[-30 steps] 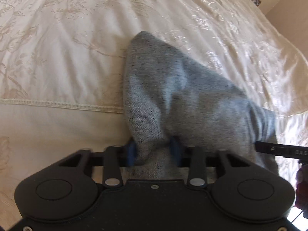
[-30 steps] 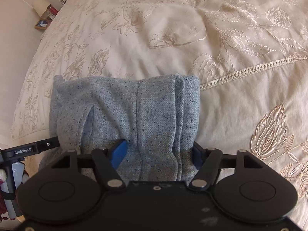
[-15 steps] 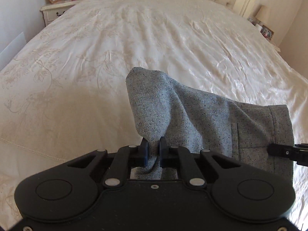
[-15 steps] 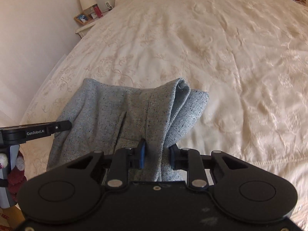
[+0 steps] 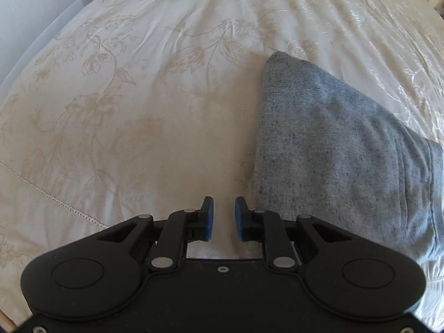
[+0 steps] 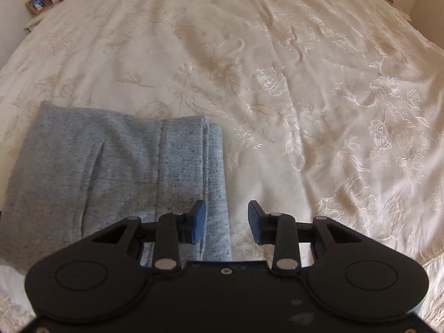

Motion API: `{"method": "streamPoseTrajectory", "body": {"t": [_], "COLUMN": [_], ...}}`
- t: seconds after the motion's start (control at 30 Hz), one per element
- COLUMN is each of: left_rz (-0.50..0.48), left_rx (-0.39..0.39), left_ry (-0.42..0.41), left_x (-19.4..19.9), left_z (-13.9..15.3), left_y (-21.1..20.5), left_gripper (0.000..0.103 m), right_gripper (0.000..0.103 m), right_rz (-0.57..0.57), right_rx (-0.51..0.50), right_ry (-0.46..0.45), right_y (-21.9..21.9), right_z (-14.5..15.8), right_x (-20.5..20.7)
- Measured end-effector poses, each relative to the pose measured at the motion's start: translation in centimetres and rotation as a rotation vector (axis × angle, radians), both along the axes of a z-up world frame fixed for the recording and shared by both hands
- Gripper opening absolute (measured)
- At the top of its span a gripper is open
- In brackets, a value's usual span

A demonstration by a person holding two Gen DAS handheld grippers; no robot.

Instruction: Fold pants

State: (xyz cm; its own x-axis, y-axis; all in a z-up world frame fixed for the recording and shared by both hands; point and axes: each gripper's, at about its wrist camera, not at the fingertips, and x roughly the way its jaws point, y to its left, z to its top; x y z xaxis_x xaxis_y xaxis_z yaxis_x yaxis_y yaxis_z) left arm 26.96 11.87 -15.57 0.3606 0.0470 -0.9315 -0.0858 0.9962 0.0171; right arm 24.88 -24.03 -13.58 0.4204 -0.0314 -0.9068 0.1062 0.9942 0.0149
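Left wrist view, left gripper (image 5: 224, 219) jaws apart and empty, folded grey pants (image 5: 341, 161) flat on cream bedspread (image 5: 138, 97), right gripper (image 6: 227, 222) jaws apart at waistband edge (image 6: 213, 166).

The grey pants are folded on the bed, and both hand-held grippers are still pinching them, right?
Not quite. The pants are folded on the bed, but neither is pinching them. The left wrist view shows the left hand-held gripper open beside the cloth, and the right wrist view shows the right hand-held gripper open too.
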Motion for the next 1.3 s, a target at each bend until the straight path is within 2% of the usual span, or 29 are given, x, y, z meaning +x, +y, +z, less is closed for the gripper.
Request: {"method": "streamPoseTrajectory", "body": {"t": [0.1,0.17,0.3,0.33,0.37,0.53,0.63,0.73,1.3], "left_rz": [-0.068,-0.086,-0.106,-0.109,-0.113,-0.107,-0.106,-0.107,-0.110], "left_rx": [0.030,0.018,0.004,0.002,-0.003,-0.016,-0.044,-0.036,-0.024], "left_ry": [-0.058,-0.083,-0.125,-0.134,-0.145,-0.175,-0.184,-0.198,-0.193], "left_x": [-1.5,-2.5,-4.3,-4.8,-5.5,-7.1,-7.8,-8.5,-9.3], "left_z": [2.9,4.7,8.4,9.2,10.0,12.8,13.8,14.3,14.9], "left_y": [-1.8,-2.7,-4.2,-4.5,-4.8,-5.4,-5.5,-5.8,-5.9], "left_gripper": [0.026,0.026,0.029,0.034,0.038,0.044,0.044,0.044,0.044], "right_gripper": [0.035,0.036,0.038,0.037,0.037,0.038,0.038,0.038,0.038], "right_rz": [0.043,0.040,0.016,0.019,0.021,0.042,0.039,0.021,-0.005], "right_rx": [-0.021,-0.005,0.114,0.126,0.129,0.089,0.104,0.108,0.127], "right_ry": [-0.072,-0.117,-0.104,-0.099,-0.103,-0.133,-0.144,-0.152,-0.152], "right_y": [1.6,2.4,3.7,4.0,4.4,6.6,7.0,7.1,7.5], "right_z": [2.8,4.6,7.6,8.1,8.8,12.3,13.7,14.3,14.8], "right_x": [-2.0,-2.8,-4.9,-5.3,-5.9,-8.8,-9.8,-10.5,-10.9]}}
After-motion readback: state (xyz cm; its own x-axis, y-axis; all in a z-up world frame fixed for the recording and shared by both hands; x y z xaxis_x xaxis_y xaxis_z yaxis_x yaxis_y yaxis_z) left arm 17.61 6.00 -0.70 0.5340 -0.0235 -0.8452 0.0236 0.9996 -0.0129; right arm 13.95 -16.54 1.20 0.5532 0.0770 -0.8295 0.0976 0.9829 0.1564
